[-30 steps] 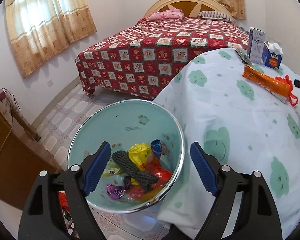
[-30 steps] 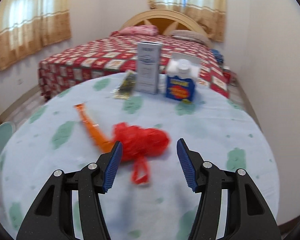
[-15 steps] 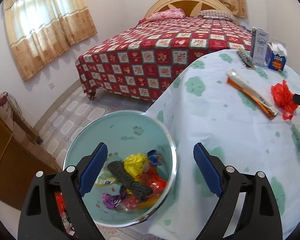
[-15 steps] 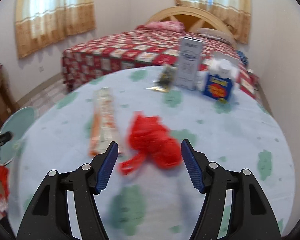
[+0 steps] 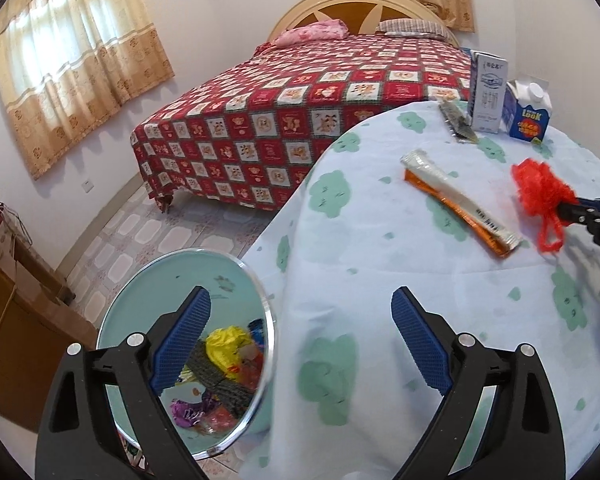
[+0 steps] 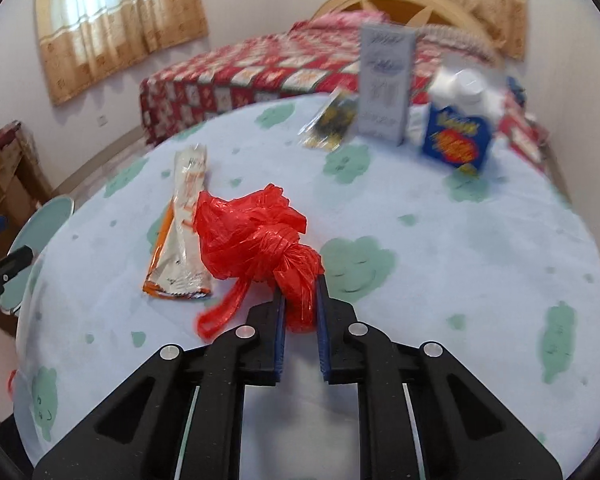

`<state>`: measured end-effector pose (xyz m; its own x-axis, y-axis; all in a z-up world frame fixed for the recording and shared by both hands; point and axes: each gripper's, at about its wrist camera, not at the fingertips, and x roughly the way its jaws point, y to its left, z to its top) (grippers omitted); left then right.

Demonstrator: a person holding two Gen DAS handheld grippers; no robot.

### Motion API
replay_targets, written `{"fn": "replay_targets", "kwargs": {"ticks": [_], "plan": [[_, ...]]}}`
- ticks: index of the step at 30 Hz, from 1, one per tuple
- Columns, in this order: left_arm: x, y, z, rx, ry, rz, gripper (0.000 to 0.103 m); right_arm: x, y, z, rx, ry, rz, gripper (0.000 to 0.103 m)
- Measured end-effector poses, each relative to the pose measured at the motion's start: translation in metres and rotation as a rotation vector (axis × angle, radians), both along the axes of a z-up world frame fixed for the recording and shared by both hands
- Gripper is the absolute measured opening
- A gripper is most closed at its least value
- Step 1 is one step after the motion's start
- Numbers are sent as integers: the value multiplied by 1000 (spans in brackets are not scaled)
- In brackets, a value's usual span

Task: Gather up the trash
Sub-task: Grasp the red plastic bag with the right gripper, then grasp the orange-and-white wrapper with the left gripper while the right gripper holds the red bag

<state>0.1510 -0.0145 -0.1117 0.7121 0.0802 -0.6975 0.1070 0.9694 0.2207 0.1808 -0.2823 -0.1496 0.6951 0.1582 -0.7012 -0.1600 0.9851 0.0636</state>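
Observation:
My right gripper (image 6: 299, 294) is shut on a crumpled red plastic bag (image 6: 256, 236) on the round table (image 6: 440, 280); the bag also shows in the left wrist view (image 5: 540, 192). An orange and silver wrapper (image 6: 184, 216) lies just left of the bag, and it shows in the left wrist view (image 5: 460, 208) too. My left gripper (image 5: 300, 336) is open and empty, held at the table's edge above a teal trash bin (image 5: 172, 280) that holds several wrappers (image 5: 224, 344).
A white carton (image 6: 386, 88), a blue carton (image 6: 458, 136) and a dark wrapper (image 6: 332, 124) stand at the table's far side. A bed with a red quilt (image 5: 300, 112) is behind. A wooden cabinet (image 5: 12, 320) stands left of the bin.
My right gripper moved in and shut on the red bag. My left gripper shifted right, from over the bin toward the table edge.

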Motion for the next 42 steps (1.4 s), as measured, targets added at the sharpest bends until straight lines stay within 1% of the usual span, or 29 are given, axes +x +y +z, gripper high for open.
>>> {"fn": "replay_targets", "kwargs": {"ticks": [1, 2, 3, 4, 6, 7, 8, 10, 11, 13, 15, 16, 17, 19, 23, 24, 25, 26, 27, 29, 32, 38, 42], "plan": [[1, -5, 1, 0, -1, -5, 90, -9, -13, 4, 1, -20, -44, 13], [4, -14, 1, -1, -1, -15, 90, -13, -14, 3, 5, -24, -59, 13], [6, -20, 1, 1, -1, -21, 90, -20, -25, 4, 17, -32, -98, 13], [8, -28, 1, 5, -3, -24, 90, -31, -49, 6, 33, -44, -173, 13], [14, -48, 0, 4, -1, -29, 90, -38, -61, 6, 32, -51, -222, 13], [17, -61, -1, 1, 2, -34, 90, -49, -80, 4, 41, -53, -270, 13], [21, -73, -2, 3, 5, -38, 90, -51, -82, 4, 42, -53, -277, 13], [27, -95, -5, -6, 18, -45, 90, -66, -97, 3, 53, -60, -308, 13], [29, -102, -7, -12, 24, -45, 90, -65, -99, 4, 56, -61, -311, 13], [40, -121, -13, -13, 47, -35, 90, -78, -107, 6, 58, -80, -326, 14], [50, -134, -22, -14, 79, -15, 90, -80, -112, 7, 55, -89, -338, 14], [51, -137, -25, -15, 89, -6, 90, -85, -117, 7, 56, -96, -351, 14], [56, -141, -30, -19, 110, 6, 90, -77, -120, 7, 55, -95, -358, 14], [63, -147, -39, -39, 157, 18, 90, -80, -128, 7, 63, -95, -379, 15], [66, -151, -49, -32, 177, 19, 88, -76, -124, 7, 55, -96, -372, 15], [65, -149, -49, -58, 172, 16, 83, -77, -124, 8, 57, -100, -365, 15], [64, -147, -48, -87, 180, -12, 70, -78, -123, 8, 66, -102, -357, 16], [63, -147, -47, -96, 186, -33, 56, -76, -121, 8, 67, -102, -355, 16], [62, -148, -46, -98, 190, -51, 48, -75, -119, 7, 69, -102, -351, 16], [58, -148, -46, -94, 202, -94, 33, -76, -115, 8, 74, -104, -340, 16], [55, -139, -44, -107, 216, -126, 20, -75, -104, 10, 83, -110, -325, 17], [31, -108, -33, -115, 195, -183, 17, -72, -75, 12, 79, -110, -284, 17], [10, -85, -23, -89, 163, -218, 17, -66, -58, 12, 71, -106, -261, 17]]}}
